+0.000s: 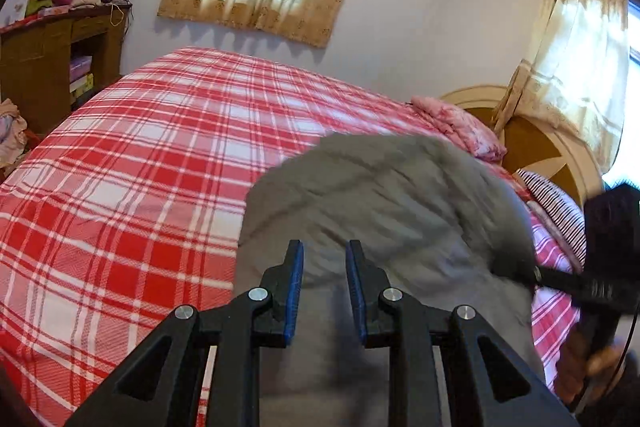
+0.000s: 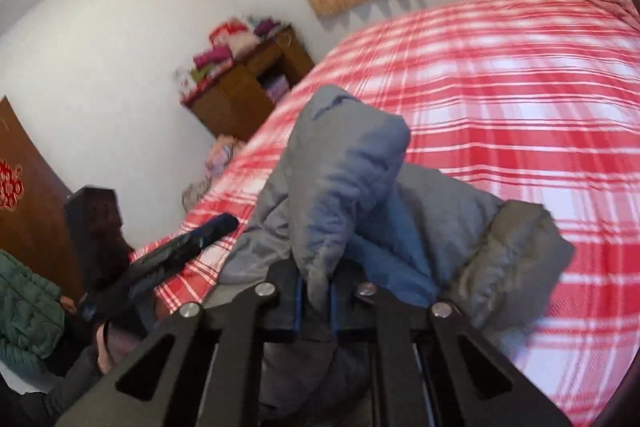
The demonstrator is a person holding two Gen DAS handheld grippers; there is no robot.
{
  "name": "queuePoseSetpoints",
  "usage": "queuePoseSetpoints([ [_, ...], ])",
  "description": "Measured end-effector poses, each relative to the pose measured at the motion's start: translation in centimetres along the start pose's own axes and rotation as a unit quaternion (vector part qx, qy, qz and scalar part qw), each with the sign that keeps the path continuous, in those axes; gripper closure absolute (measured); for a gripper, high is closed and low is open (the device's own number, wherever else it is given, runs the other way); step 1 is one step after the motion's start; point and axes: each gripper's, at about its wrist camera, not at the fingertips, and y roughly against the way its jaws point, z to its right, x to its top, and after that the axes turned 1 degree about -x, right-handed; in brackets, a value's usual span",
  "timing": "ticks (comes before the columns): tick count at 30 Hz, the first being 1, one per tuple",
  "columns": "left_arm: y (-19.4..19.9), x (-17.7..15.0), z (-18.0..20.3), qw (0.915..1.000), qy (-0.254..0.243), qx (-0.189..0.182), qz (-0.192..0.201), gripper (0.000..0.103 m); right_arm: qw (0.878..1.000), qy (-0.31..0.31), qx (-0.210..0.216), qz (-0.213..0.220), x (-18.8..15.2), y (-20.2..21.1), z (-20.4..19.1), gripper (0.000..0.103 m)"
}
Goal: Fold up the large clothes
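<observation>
Fingers: my right gripper [image 2: 315, 303] pinches the grey coat [image 2: 360, 195], left gripper [image 1: 324, 291] wide above it | step: lifting over bed [image 1: 120, 187] | next: left grabs opposite edge.

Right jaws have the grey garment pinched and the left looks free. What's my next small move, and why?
Probably bring the left gripper down onto the grey garment just ahead and close on an edge. Its jaws stand open with nothing between them, while the right gripper pinches a bunched fold with the rest heaped on the plaid bed cover. A second hold should let you spread it flat.
</observation>
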Motion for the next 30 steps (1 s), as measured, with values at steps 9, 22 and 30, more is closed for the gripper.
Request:
queuePoseSetpoints([
  [9, -5.1, -3.3, 8.2, 0.9923, -0.097, -0.039, -0.066, 0.081, 0.993, -0.112, -0.034, 0.006, -7.1, 2.7, 7.0, 0.09],
  [22, -5.6, -6.0, 7.1, 0.9927, -0.111, -0.023, -0.04, 0.081, 0.973, -0.206, -0.095, 0.041, -6.3, 7.9, 10.5, 0.0],
  [30, -4.5, -6.0, 6.9, 0.9926, -0.119, -0.002, -0.025, 0.081, 0.987, -0.139, -0.075, -0.035, -3.2, -0.1, 7.9, 0.046],
])
